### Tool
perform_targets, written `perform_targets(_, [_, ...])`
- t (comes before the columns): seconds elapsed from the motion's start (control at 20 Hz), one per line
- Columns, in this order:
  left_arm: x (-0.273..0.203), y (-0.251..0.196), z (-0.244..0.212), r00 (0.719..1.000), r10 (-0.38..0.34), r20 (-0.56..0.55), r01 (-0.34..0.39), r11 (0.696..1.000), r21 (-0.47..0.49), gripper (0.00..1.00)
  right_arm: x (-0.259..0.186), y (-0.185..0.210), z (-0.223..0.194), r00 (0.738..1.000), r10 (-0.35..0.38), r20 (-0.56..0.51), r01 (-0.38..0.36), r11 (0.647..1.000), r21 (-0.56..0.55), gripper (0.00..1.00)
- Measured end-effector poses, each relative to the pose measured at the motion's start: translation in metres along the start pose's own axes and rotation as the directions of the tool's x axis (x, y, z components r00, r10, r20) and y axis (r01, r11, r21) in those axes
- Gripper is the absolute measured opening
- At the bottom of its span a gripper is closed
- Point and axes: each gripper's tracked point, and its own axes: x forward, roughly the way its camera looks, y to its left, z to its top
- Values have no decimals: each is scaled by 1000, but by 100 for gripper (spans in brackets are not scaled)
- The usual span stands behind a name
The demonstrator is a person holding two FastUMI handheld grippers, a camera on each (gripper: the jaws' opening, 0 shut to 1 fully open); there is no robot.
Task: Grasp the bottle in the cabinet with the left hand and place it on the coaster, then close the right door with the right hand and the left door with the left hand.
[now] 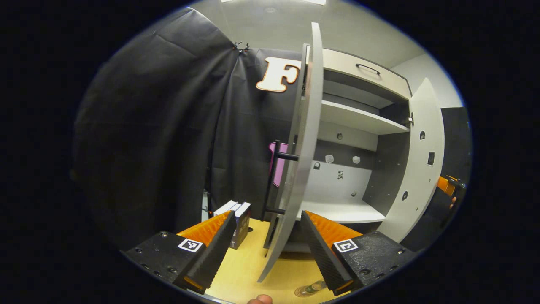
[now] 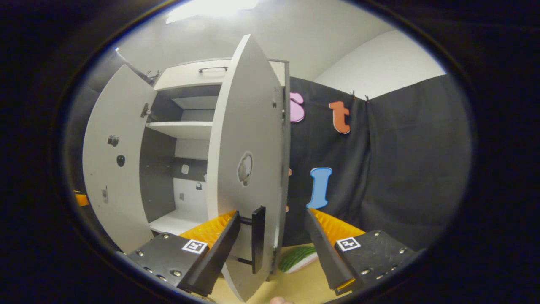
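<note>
The white cabinet [image 1: 358, 118] stands with both doors swung out and bare shelves inside. Its left door [image 1: 301, 169] faces me edge-on in the left gripper view, its black bar handle [image 1: 274, 181] on the left face. My left gripper [image 1: 268, 213] is open, one finger on each side of that door's lower edge. Low on the table a small clear bottle [image 1: 314, 287] stands on a round coaster [image 1: 301, 292]. In the right gripper view the right door [image 2: 249, 169] stands close, and its black handle [image 2: 258, 238] lies between the fingers of my open right gripper [image 2: 273, 212].
White and purple boxes [image 1: 236, 219] sit on the yellow table [image 1: 244, 270] left of the left door. A green and white object [image 2: 297, 257] lies on the table behind the right door. The left door [image 2: 114, 160] stands wide at the left of the right gripper view.
</note>
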Motion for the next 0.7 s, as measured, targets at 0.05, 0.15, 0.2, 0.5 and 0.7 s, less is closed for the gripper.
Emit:
perform_targets(0.05, [1, 7, 0, 1000, 16, 1, -16, 1000, -4, 96, 5, 11, 0, 1000, 23, -4, -23, 1000, 9, 95])
perform_targets(0.15, [-5, 22, 1, 999, 50, 0, -50, 999, -11, 96, 13, 34, -2, 998, 70, -10, -69, 997, 20, 93])
perform_targets(0.2, [-10, 30, 2, 998, 66, 1, -66, 998, -13, 96, 16, 46, -2, 995, 97, -10, -96, 995, 28, 95])
perform_targets(0.5, [-23, 55, 5, 991, 136, 12, -136, 991, -9, 94, 19, 92, 4, 983, 183, 3, -183, 983, 32, 93])
perform_targets(0.7, [-24, 56, 4, 990, 139, 11, -139, 990, -8, 97, 13, 100, 5, 979, 204, 4, -204, 978, 50, 93])
